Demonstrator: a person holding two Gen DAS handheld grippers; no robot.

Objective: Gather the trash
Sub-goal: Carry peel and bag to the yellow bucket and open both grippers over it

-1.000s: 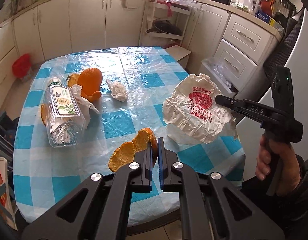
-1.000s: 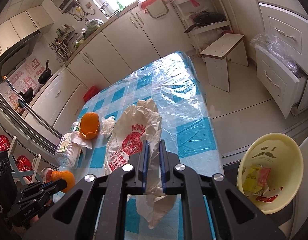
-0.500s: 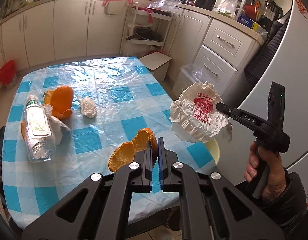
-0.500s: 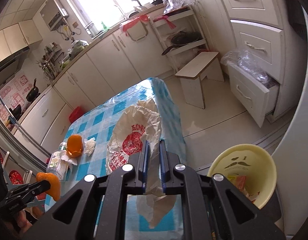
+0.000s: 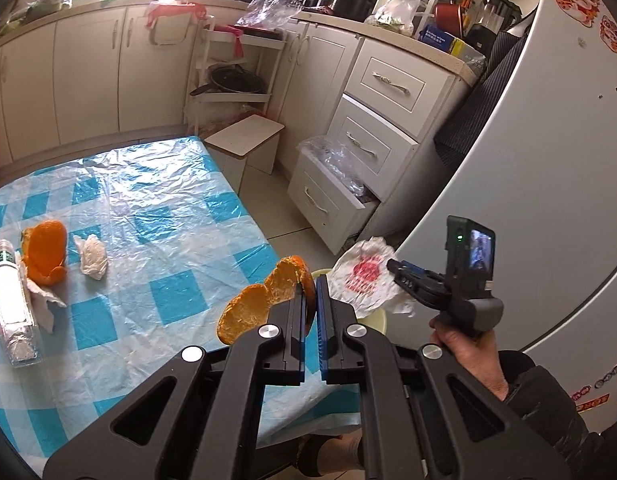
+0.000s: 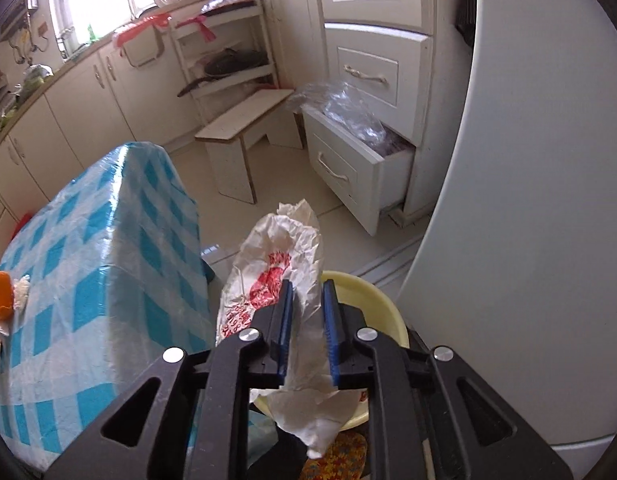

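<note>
Left gripper (image 5: 311, 292): clamped on orange peel (image 5: 264, 300), lower centre, over table (image 5: 156, 240) edge | Right gripper (image 6: 306, 304): jaws opening, crumpled paper wrapper (image 6: 276, 264) between them, above yellow bin (image 6: 372, 300), lower centre | Bottle (image 5: 10, 304), tissue (image 5: 91, 257) at frame left on table

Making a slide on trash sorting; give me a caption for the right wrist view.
Right gripper opening around a crumpled white paper wrapper above the yellow bin beside the checked table.
</note>
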